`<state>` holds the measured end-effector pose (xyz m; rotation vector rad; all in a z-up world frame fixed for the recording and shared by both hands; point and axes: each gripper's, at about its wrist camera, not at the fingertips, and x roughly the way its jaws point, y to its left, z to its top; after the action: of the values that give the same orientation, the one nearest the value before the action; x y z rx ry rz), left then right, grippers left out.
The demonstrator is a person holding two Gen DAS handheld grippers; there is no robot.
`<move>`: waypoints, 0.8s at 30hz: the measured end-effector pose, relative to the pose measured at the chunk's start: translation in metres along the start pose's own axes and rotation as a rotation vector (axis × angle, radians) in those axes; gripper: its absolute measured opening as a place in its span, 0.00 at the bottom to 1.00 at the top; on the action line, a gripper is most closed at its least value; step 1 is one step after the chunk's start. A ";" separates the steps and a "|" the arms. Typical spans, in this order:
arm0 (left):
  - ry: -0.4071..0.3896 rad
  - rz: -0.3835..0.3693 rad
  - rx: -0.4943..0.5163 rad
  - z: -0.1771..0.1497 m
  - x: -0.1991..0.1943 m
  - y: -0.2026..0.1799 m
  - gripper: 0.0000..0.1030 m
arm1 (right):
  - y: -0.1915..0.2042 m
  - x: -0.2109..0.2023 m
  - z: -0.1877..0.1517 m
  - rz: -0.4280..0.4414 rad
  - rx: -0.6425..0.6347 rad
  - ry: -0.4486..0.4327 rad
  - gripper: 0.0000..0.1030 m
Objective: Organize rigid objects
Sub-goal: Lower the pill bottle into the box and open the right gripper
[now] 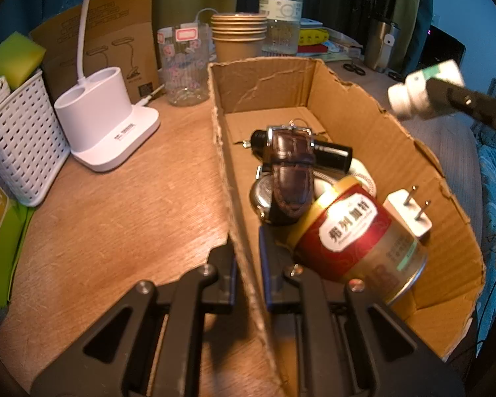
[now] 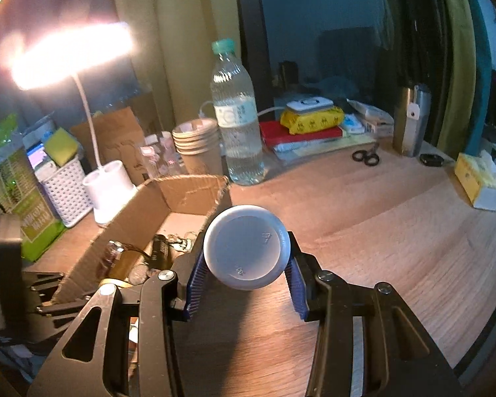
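Observation:
An open cardboard box [image 1: 396, 152] lies on the wooden table. Inside are a brown-strapped watch [image 1: 289, 172], a red and gold tin [image 1: 357, 235], a white plug [image 1: 410, 213] and a black cylinder [image 1: 334, 154]. My left gripper [image 1: 246, 261] is shut on the box's left wall, one finger each side. My right gripper [image 2: 244, 271] is shut on a white plastic bottle [image 2: 244, 246], seen base-on, held in the air just right of the box [image 2: 178, 195]. The bottle also shows in the left wrist view [image 1: 423, 87] above the box's right wall.
A white lamp base [image 1: 105, 122], a white basket [image 1: 23, 142], a glass jar [image 1: 183, 66], stacked paper cups [image 1: 239, 38] and a water bottle [image 2: 238, 122] stand behind the box. Scissors [image 2: 367, 157], a steel tumbler [image 2: 410, 119], books [image 2: 307, 129] and a tissue box [image 2: 479, 182] lie at the back right.

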<state>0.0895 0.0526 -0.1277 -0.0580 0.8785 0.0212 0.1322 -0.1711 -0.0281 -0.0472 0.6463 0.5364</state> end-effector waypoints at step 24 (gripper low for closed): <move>0.000 0.000 0.000 0.000 0.000 0.000 0.12 | 0.054 0.013 0.002 0.082 -0.103 0.008 0.44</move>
<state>0.0894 0.0525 -0.1276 -0.0581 0.8783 0.0214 0.1153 -0.1179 -0.0275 -0.1206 0.6299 0.6489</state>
